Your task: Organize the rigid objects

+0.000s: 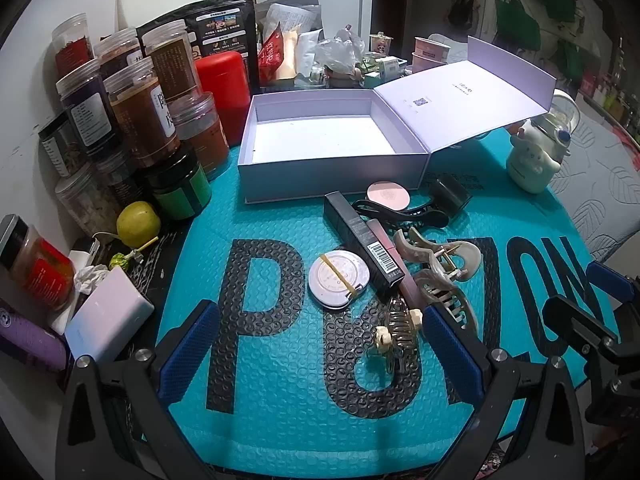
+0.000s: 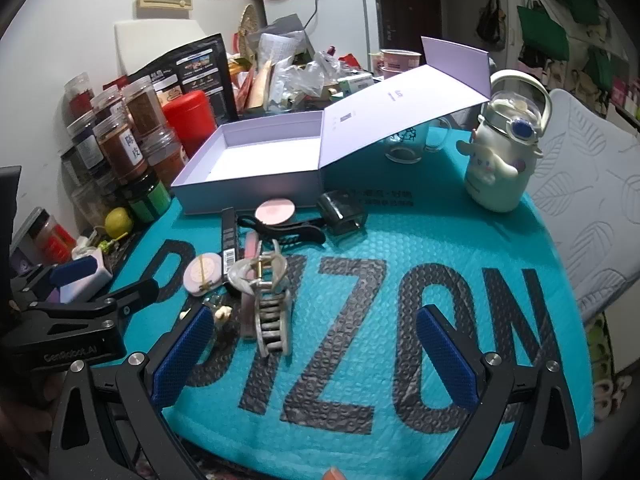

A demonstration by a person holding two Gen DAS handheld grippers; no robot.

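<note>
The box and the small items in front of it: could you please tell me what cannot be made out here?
- Box floor, right wrist view: near part hidden by its front wall.
- Glass mug, both views: mostly hidden behind the lid.
- Dark tube label, both views: print too small.
- Pink tube, right wrist view: largely covered by the claw clip.

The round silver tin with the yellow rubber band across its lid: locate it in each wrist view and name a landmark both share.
Left wrist view: the round silver tin lies at centre on the teal bubble mat, touching the black barcoded box.
Right wrist view: it sits left of centre, looking pinkish, beside the same box.
Shared landmark: the open lilac gift box behind it.
</note>
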